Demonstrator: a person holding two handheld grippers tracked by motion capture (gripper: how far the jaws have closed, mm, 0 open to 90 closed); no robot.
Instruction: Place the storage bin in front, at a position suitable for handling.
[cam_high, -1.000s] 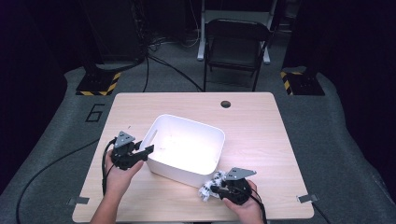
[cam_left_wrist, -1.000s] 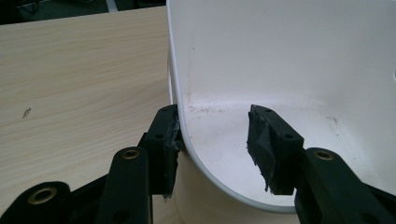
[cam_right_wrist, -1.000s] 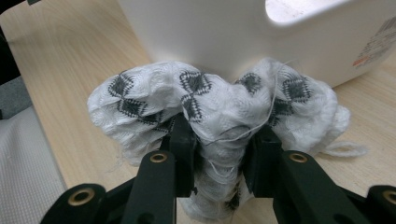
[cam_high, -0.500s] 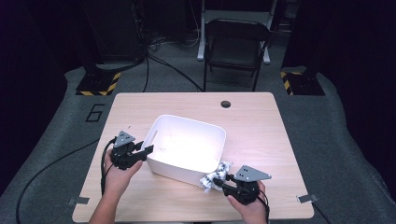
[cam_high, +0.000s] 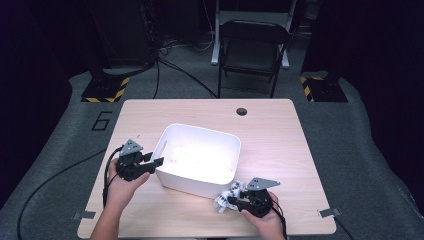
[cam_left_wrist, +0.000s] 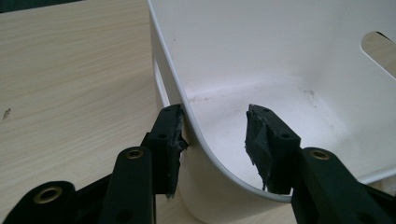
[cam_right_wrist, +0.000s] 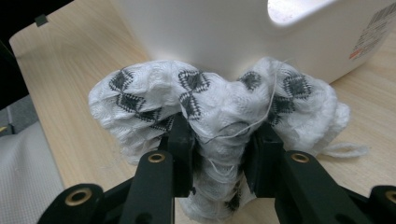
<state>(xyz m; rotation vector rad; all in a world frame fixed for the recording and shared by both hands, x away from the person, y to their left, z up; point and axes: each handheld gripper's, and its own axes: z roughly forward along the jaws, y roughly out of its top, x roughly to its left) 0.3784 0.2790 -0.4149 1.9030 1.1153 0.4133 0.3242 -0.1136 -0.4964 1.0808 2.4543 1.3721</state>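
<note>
Biggest thing first: the pale wood-grain table (cam_high: 280, 135) hasn't changed, and the white plastic bin (cam_high: 200, 160) sits mid-table in the same spot as a second ago. It's rounded-rectangular with slot handles, and inside there's just some faint grime on the floor. The left gripper (cam_high: 150, 164) straddles the bin's left rim (cam_left_wrist: 187, 116), one jaw outside, one inside; its jaws have just been opening a bit, pads loose on the wall. The right gripper (cam_high: 234, 202) has slid slightly along the near edge, clamped on a bunched white knit cloth (cam_right_wrist: 210, 102) with black diamond patterns, on the table just outside the bin's near wall.
</note>
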